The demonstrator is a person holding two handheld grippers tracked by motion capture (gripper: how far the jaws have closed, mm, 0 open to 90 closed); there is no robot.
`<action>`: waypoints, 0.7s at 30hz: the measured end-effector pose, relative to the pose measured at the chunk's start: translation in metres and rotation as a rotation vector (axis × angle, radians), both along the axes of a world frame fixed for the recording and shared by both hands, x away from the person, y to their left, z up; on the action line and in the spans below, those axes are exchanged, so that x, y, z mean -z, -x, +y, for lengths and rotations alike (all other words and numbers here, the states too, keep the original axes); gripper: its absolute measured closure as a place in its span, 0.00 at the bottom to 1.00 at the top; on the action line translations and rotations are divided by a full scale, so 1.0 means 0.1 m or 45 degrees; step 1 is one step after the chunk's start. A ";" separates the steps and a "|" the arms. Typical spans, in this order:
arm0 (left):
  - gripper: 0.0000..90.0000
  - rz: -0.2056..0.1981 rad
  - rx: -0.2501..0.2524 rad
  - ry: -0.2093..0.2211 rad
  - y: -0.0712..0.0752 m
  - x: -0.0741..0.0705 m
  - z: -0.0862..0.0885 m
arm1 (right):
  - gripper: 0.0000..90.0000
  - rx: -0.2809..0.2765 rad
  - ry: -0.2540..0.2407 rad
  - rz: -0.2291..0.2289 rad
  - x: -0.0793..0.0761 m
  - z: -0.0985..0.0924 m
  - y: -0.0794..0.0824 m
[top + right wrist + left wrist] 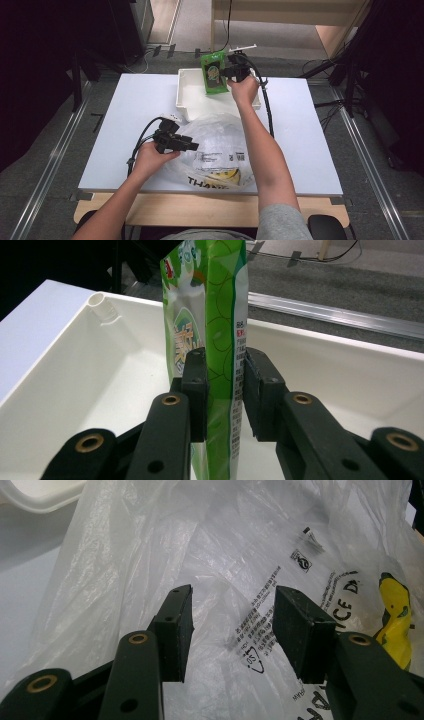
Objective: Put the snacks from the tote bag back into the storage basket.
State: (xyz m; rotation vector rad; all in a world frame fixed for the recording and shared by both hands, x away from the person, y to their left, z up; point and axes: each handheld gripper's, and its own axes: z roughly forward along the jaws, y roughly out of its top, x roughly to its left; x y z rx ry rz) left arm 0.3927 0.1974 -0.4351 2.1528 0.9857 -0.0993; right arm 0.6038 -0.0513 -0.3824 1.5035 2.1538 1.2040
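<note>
Unpacking a bag into a tub, the placing step. My right tongs (225, 385) gripped a glossy green foil snack pouch (210, 315) by its lower part, the two black pads pressed flat against either face of it, so that the pouch stood upright with its narrow edge toward the camera. I held it over the rectangular white plastic tub (185, 95), which sat at the far edge of the white desk (125, 130), about the middle of that edge; in the high view the pouch (213, 72) hung above the tub's far wall, and whether its bottom already touched the tub floor I could not tell. My left tongs (232, 630) stood wide, with nothing between the pads, and hovered just over the crumpled translucent white plastic carrier bag with black print and a yellow figure (200, 545), which lay near the middle of the desk's near edge. I judged the step in hand to be the setting of the pouch into the tub. The next move called for a short, steady descent, a release once the pouch rested on the floor, and a straight lift away so that the pouch would not tip.
</note>
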 end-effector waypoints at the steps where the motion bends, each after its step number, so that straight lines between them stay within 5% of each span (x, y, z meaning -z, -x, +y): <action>1: 0.57 0.003 0.000 0.000 0.00 0.00 0.00 | 0.83 0.001 0.011 -0.004 0.01 0.00 0.00; 9: 0.57 0.003 0.002 -0.009 0.00 0.01 -0.02 | 0.83 -0.029 0.086 0.010 0.08 0.02 0.00; 21: 0.57 0.005 0.007 -0.013 0.00 0.02 -0.02 | 0.81 -0.014 0.082 0.065 0.25 -0.02 -0.04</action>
